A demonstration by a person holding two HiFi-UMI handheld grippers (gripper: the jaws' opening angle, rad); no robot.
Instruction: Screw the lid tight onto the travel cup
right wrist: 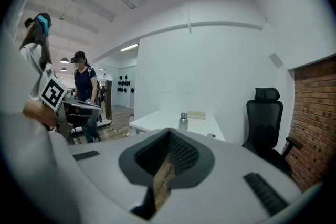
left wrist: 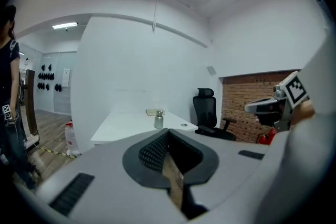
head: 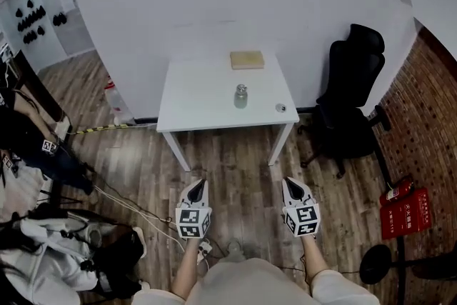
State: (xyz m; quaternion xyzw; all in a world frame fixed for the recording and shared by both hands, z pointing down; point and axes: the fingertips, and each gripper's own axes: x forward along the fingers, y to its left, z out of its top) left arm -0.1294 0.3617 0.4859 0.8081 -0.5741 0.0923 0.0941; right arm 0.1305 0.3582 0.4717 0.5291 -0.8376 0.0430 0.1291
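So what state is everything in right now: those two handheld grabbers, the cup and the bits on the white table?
Left gripper: shut, empty, short of the table.
Right gripper: shut, empty, short of the table.
Small silver metal travel cup: upright on the white table, untouched.
Small round grey piece, probably the lid: flat on the table, apart from the cup.
Flat tan block: lying at the table's far edge.
Black office chair: unoccupied.

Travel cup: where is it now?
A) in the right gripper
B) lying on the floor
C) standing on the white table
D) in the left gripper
C: the travel cup stands upright on the white table, while the left gripper and right gripper hang over the floor short of it, shut and empty.
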